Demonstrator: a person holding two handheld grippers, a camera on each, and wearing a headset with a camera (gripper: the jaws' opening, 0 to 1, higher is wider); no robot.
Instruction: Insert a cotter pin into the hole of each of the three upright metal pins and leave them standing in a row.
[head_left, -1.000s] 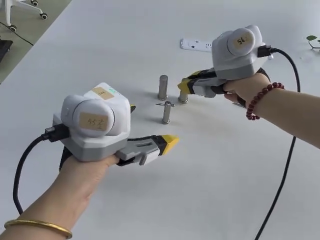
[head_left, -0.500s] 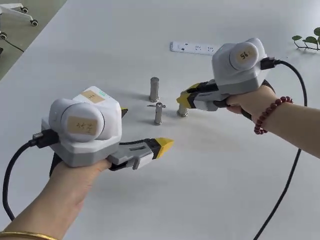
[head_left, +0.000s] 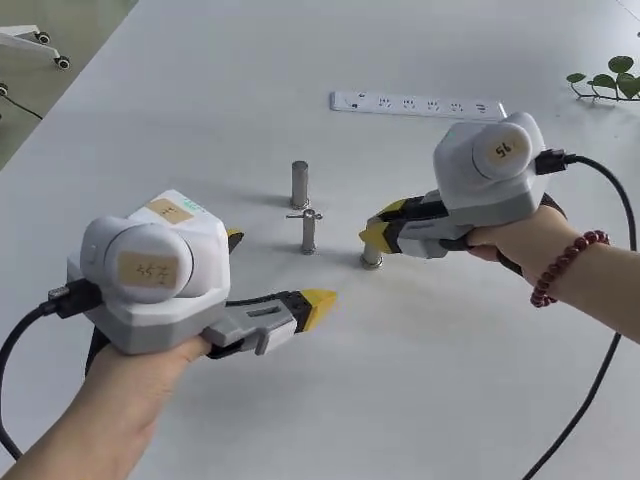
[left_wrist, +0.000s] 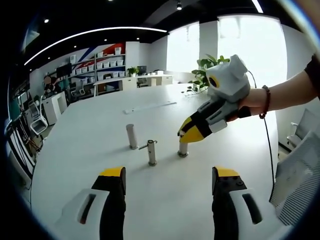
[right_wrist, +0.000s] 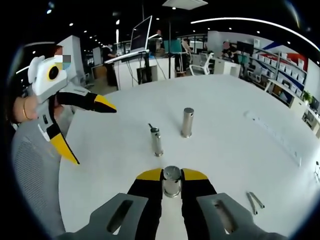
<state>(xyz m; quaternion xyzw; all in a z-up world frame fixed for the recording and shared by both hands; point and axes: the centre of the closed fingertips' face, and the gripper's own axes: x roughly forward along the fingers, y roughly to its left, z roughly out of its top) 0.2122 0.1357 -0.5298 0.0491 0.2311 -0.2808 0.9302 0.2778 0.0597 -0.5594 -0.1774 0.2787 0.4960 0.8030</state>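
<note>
The right claw (right_wrist: 172, 176) grips a metal pin (right_wrist: 172, 187); left claw (left_wrist: 169, 173) open. Right gripper view adds two loose cotter pins (right_wrist: 257, 200).

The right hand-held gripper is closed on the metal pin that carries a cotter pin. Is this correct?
No. The right gripper view shows the right hand-held gripper closed on a bare metal pin; the pin with the cotter pin stands free.
</note>
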